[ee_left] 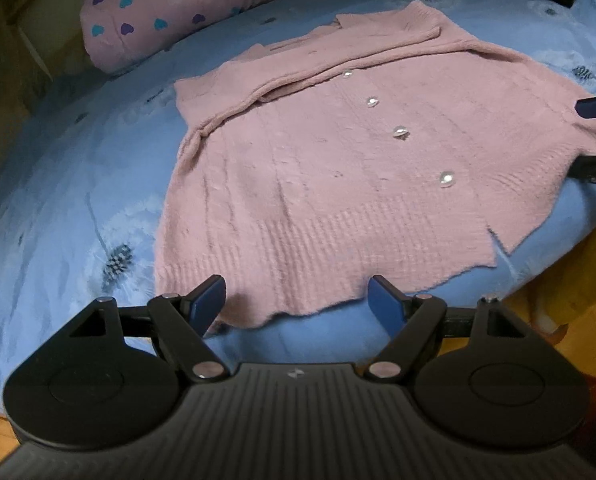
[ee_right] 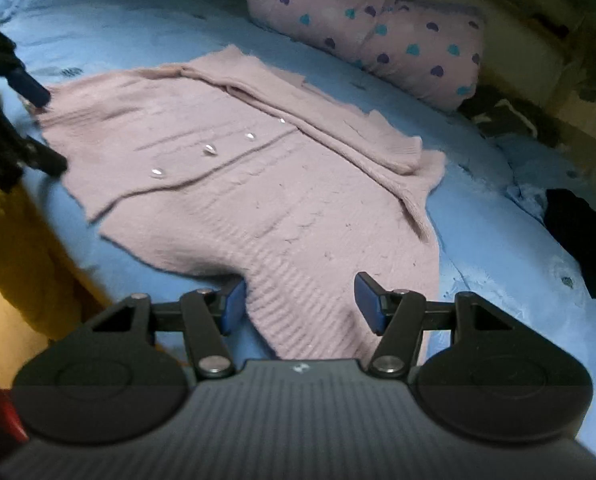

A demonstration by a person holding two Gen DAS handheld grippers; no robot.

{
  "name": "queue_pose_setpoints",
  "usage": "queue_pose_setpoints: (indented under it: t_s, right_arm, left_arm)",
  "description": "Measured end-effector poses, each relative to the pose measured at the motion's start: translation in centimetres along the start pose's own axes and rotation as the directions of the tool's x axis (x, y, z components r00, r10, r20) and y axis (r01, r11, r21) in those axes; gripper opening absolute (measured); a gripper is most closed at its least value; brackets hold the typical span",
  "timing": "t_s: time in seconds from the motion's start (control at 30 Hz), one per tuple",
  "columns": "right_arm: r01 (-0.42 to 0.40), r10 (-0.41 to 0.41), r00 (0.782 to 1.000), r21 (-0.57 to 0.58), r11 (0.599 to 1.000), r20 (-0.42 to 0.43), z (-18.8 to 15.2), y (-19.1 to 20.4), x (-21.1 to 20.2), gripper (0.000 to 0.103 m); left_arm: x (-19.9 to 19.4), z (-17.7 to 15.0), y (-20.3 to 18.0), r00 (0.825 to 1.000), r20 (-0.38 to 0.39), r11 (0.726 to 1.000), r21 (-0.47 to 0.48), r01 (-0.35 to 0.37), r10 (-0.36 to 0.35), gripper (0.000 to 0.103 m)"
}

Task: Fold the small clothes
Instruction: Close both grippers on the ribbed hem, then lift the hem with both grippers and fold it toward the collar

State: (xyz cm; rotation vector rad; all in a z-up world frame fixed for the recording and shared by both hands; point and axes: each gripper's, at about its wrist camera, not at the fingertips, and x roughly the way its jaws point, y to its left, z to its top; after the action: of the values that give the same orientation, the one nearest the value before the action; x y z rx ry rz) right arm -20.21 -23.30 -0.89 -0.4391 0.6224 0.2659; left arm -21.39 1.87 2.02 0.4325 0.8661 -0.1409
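My pink cardigan (ee_left: 338, 168) lies buttoned and flat mid-frame on the blue bed (ee_left: 65, 184), sleeves folded across its chest. Both my left gripper (ee_left: 297, 300) and right gripper (ee_right: 300, 300) hover at the ribbed hem (ee_right: 310, 312), jaws apart, empty. I'd pinch both hem corners evenly, then lift together.

I see a fuzzy pink knit sweater (ee_left: 338, 184) with shiny clear buttons (ee_left: 445, 179), lying on a soft blue cloth sheet (ee_left: 77, 184). My left gripper (ee_left: 298, 304) is matt black plastic.
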Motion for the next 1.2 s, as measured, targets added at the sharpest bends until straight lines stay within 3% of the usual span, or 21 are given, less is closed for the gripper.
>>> queue_pose_setpoints:
  t_s: [0.13, 0.23, 0.57, 0.67, 0.73, 0.83, 0.9, 1.2]
  right_arm:
    - [-0.021, 0.021, 1.0, -0.008, 1.0, -0.007, -0.3, 0.0, -0.3, 0.06]
    - [-0.026, 0.026, 1.0, -0.055, 0.998, -0.012, -0.6, 0.4, -0.6, 0.06]
    - [-0.024, 0.024, 1.0, 0.017, 1.0, 0.005, -0.7, 0.0, 0.8, 0.059]
    - [-0.019, 0.018, 1.0, 0.049, 0.999, 0.016, -0.7, -0.2, 0.9, 0.056]
    - [-0.03, 0.029, 0.999, 0.059, 0.998, 0.023, -0.7, -0.2, 1.0, 0.038]
    - [-0.047, 0.045, 0.998, 0.063, 0.997, 0.035, -0.5, 0.1, 1.0, 0.018]
    - [-0.039, 0.036, 0.998, 0.056, 0.998, 0.045, -0.4, 0.2, 1.0, 0.012]
    - [0.015, -0.027, 0.988, 0.083, 0.996, 0.155, 1.2, -1.0, -0.2, 0.01]
  left_arm:
    - [0.4, -0.2, 1.1, 1.0, -0.022, 1.0, 0.009, -0.006, 0.006, 0.082]
    - [1.4, -0.3, 1.3, 1.0, -0.029, 1.0, 0.013, -0.004, 0.004, 0.09]
    - [4.0, 0.1, 3.2, 0.998, -0.011, 0.987, -0.151, 0.057, -0.059, 0.093]
    - [4.2, 0.3, 3.3, 0.996, 0.011, 0.981, -0.176, 0.085, -0.084, 0.077]
    - [3.9, 0.5, 3.2, 0.996, 0.03, 0.981, -0.173, 0.09, -0.086, 0.046]
    - [3.6, 0.8, 3.0, 0.996, 0.042, 0.979, -0.183, 0.088, -0.081, 0.021]
    - [3.2, 0.9, 3.1, 0.996, 0.057, 0.977, -0.197, 0.084, -0.074, 0.015]
    - [0.4, 2.8, 3.4, 0.984, 0.181, 0.972, -0.228, 0.05, -0.009, 0.013]
